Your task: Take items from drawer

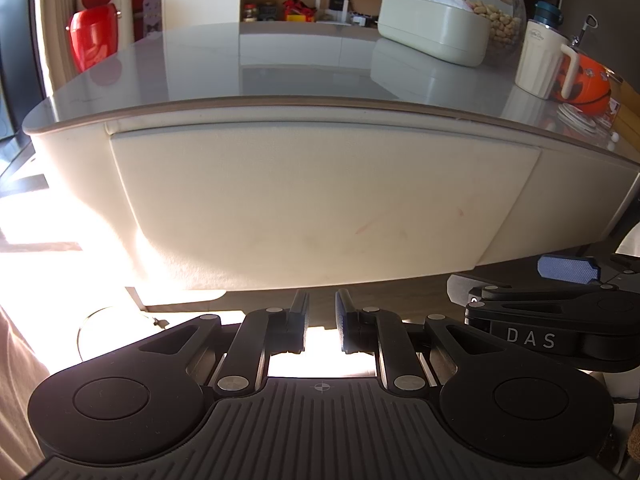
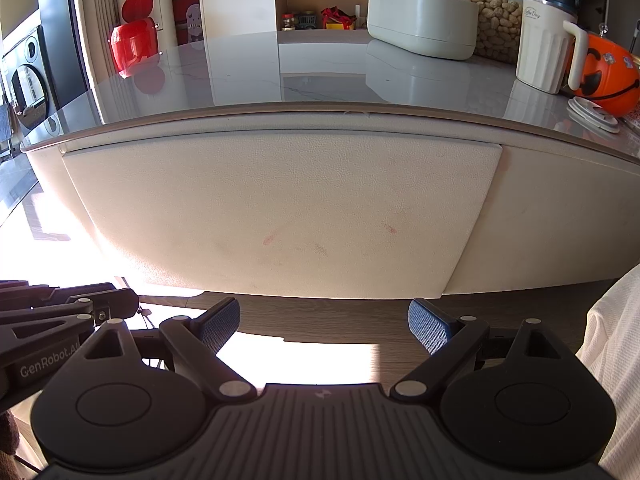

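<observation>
The cream drawer front (image 1: pixel 320 200) (image 2: pixel 280 208) under the grey tabletop (image 1: pixel 280 68) sits closed, flush with the table's apron, and no handle shows. Its contents are hidden. My left gripper (image 1: pixel 322 302) hangs just below the drawer's lower edge, jaws shut with only a thin slit between the blue pads and nothing in them. My right gripper (image 2: pixel 324 314) is also low in front of the drawer, open wide and empty. One of its blue pads (image 1: pixel 568 268) shows at the right of the left wrist view. The left gripper's body (image 2: pixel 60 316) shows at the left of the right wrist view.
On the tabletop stand a white tub (image 2: pixel 420 28), a glass jar of peanuts (image 2: pixel 496 28), a white jug (image 2: pixel 540 56), an orange pumpkin bucket (image 2: pixel 604 76) and a red bin (image 2: pixel 132 46). A white sleeve (image 2: pixel 612 352) is at the right. Sunlit floor lies below.
</observation>
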Demonstrator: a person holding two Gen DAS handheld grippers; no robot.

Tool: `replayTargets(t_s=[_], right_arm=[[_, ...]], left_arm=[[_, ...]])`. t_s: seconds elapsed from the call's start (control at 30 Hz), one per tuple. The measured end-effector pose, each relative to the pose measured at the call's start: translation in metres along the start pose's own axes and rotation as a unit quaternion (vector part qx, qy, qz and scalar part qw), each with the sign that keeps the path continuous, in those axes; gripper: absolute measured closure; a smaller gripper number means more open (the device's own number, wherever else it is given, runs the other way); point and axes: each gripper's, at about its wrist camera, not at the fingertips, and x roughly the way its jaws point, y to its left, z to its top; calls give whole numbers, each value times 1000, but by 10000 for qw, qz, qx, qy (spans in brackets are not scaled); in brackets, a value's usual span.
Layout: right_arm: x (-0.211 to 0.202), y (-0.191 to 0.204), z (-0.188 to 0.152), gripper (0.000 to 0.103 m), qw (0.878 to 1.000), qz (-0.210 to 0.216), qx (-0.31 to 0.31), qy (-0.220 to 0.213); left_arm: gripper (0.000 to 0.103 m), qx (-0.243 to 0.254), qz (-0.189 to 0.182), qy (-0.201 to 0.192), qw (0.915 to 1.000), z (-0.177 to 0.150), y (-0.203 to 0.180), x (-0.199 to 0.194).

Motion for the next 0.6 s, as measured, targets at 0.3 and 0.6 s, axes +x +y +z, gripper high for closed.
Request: replayTargets(t_s=[0.3,0.6], right_arm=[[1,2,0,11,10000,-23,-34,10],[-4,-11,6,11,9996,85,247,-79]], left_arm=[[87,-72,-42,-34,10000,-1,5,0],[87,-420,-223,105,9988,4,16,-2]])
